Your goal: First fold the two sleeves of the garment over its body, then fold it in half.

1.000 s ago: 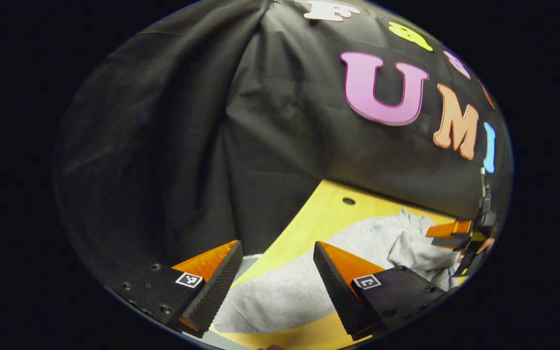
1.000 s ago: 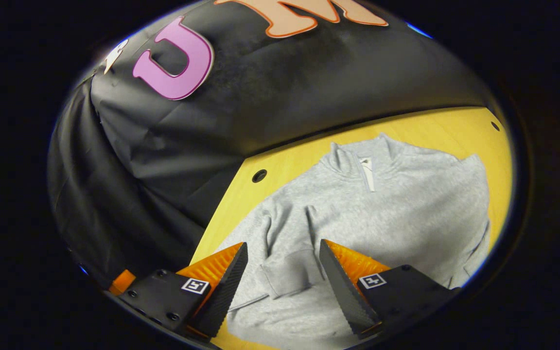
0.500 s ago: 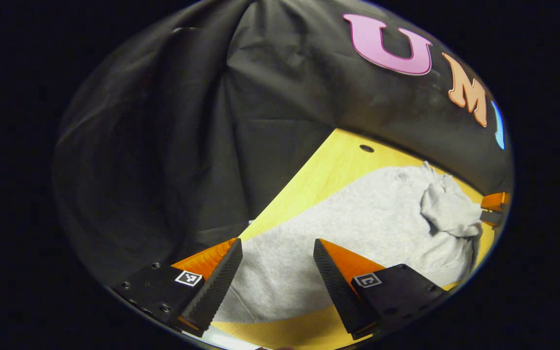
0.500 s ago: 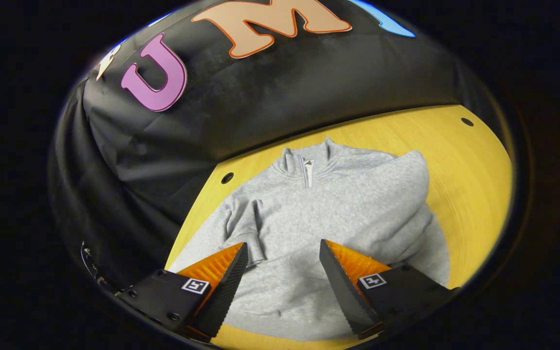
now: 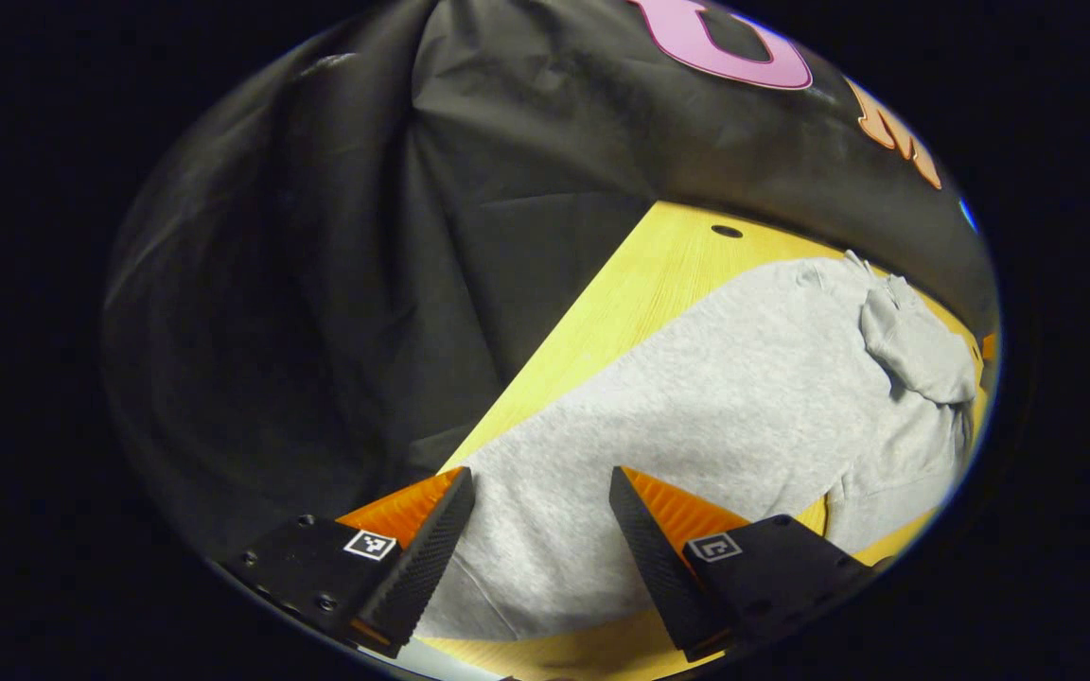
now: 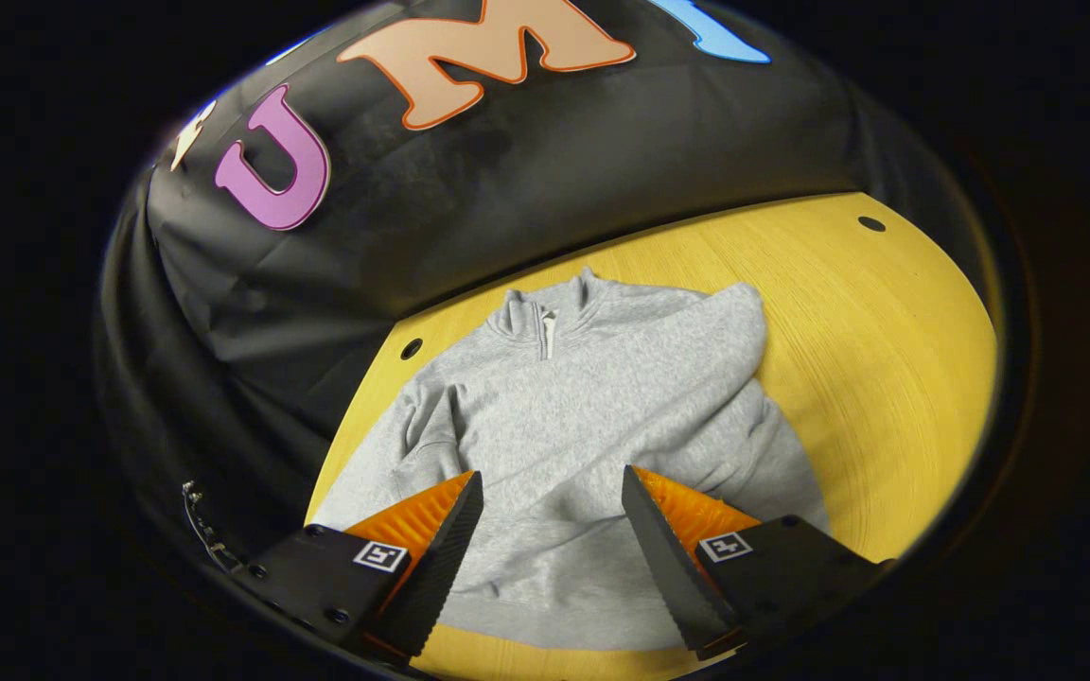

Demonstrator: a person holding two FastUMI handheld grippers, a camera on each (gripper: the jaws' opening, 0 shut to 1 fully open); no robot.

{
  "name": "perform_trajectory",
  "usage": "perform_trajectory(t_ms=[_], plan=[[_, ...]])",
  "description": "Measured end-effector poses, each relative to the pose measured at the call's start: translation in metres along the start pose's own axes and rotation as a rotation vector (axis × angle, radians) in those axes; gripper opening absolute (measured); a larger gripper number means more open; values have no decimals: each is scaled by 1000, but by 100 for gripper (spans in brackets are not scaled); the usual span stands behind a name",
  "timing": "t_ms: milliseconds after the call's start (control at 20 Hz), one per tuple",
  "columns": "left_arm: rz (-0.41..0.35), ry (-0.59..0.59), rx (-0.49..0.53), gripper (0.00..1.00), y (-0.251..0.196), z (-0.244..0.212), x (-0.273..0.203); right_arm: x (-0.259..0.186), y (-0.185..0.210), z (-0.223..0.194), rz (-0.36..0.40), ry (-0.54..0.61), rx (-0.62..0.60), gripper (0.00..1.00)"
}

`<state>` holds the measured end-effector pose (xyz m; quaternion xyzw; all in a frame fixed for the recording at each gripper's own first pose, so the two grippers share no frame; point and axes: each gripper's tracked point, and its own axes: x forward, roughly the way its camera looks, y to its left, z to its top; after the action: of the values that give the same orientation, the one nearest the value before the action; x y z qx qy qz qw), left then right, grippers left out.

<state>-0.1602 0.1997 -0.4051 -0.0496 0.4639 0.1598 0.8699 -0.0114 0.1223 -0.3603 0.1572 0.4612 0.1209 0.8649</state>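
Black cloth walls close the booth on the far side of a yellow wooden table [image 6: 886, 312], and both grippers hang above it with nothing between their fingers.

In the right gripper view, the right gripper [image 6: 550, 530] has its jaws wide apart and empty, above the hem end of a grey sweatshirt [image 6: 592, 416]. The sweatshirt lies flat on the table, its zip collar [image 6: 545, 317] toward the far edge by the cloth wall and its hem toward the near edge. Both sleeves are laid in over the body: one sleeve [image 6: 734, 350] runs from the shoulder down across the chest, and the other sleeve [image 6: 427, 440] is bunched at the opposite side. A small round hole [image 6: 411, 348] in the table sits just beside that shoulder, and another hole [image 6: 871, 224] lies well apart near the far edge.

In the left gripper view, the left gripper [image 5: 540, 525] also has wide, empty jaws, above the sweatshirt's [image 5: 715, 397] side near the table's [image 5: 640, 284] side edge. The garment stretches away toward the far edge, where its collar end looks rumpled [image 5: 914, 336].
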Motion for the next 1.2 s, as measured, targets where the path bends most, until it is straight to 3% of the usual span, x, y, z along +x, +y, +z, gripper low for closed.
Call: perform_trajectory(t_ms=[100,150,250,300,400,450,500,550,650,700,800,1200], plan=[[-25,1,-26,91,0,1,0,0,-4,-4,-2,12,10,96],[-18,-10,-39,80,1,4,-3,1,-4,-5,-3,14,16,96],[-8,6,-41,75,-3,0,2,1,-5,-7,-1,18,20,90],[-33,9,-39,75,-9,2,2,1,-5,-7,0,19,18,96],[-60,28,-14,46,-22,-1,-2,2,-5,-8,3,21,13,96],[-58,39,-5,31,-23,-1,2,2,-5,-10,5,22,13,90],[-67,46,4,30,-27,0,2,1,-5,-9,5,20,15,90],[-61,51,11,20,-28,-1,2,0,-6,-10,5,19,17,96],[-53,57,19,15,-30,2,3,-1,-11,-10,-1,17,21,96],[-44,68,25,7,-31,1,3,-2,-14,-10,-6,17,29,96],[-24,77,38,0,-32,2,4,-3,-20,-10,-10,16,49,96],[-16,21,105,0,-38,30,-9,-18,-39,-8,-25,8,33,96]])
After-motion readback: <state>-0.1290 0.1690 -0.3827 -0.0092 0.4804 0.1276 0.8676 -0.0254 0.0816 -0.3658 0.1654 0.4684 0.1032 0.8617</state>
